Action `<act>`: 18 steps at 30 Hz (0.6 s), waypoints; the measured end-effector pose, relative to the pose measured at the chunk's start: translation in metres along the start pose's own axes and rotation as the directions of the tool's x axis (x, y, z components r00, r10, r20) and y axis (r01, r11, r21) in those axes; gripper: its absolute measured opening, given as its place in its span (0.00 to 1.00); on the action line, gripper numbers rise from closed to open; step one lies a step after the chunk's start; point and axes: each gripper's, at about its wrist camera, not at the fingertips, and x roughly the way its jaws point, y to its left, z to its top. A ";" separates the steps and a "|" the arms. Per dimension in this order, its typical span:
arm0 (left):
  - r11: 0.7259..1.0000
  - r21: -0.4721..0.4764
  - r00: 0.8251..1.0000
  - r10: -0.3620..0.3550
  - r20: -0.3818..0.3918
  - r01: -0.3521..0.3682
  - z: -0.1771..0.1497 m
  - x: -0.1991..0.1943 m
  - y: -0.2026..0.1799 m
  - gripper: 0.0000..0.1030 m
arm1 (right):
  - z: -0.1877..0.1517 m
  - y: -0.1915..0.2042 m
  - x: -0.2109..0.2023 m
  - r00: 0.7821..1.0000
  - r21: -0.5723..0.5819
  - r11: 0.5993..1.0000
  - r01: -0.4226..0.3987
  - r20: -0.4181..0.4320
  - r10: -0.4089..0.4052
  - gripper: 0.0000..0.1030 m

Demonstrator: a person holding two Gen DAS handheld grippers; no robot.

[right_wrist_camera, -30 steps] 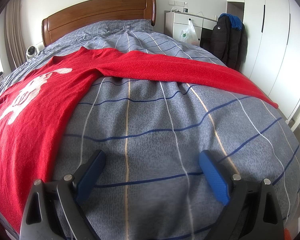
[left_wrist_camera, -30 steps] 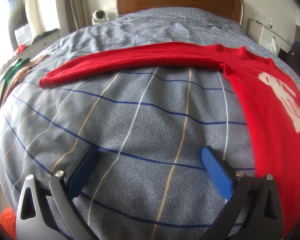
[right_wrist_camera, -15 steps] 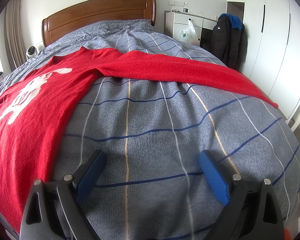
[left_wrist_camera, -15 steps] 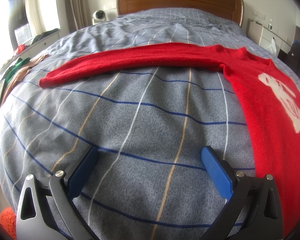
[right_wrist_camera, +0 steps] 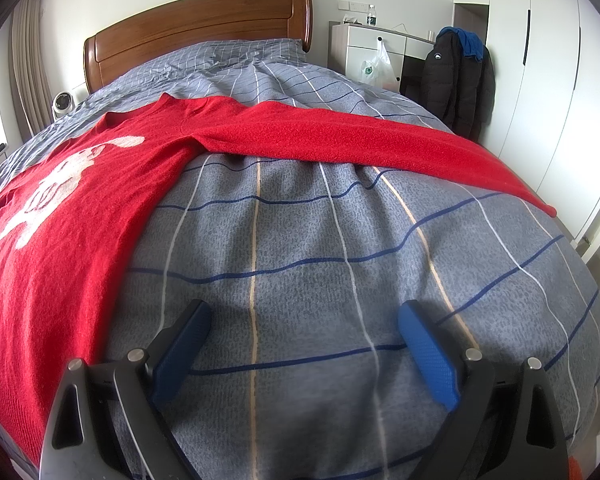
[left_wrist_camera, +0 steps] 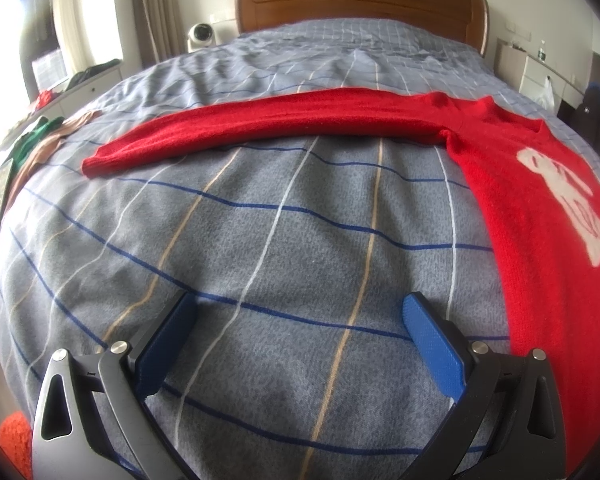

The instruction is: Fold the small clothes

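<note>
Looking along my left gripper, I see its two blue fingers spread wide at the bottom of the frame with nothing between them, hovering over the grey checked bedspread. The red sweater lies flat on the bed at the right edge of the frame, its white pattern facing up, and one sleeve stretches straight across the middle toward the left, its cuff ending at centre left. The wooden headboard fills the top of the frame, a small white fan stands to its left, and some green and tan clothes lie at the bed's left edge. Turning to my right gripper, its blue fingers are likewise parted and empty at the bottom of the frame, above bare bedspread. Here the sweater covers the left side of the frame, and its other sleeve runs across the middle to the right, the cuff reaching the bed's right edge. A black jacket hangs in the upper right beside a white cupboard with a plastic bag on it.
</note>
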 end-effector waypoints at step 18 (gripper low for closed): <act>1.000 0.015 1.000 -0.018 -0.002 0.018 0.002 0.004 0.002 1.00 | 0.049 -0.221 -0.035 0.950 0.742 0.606 -0.288 0.141 0.278 0.89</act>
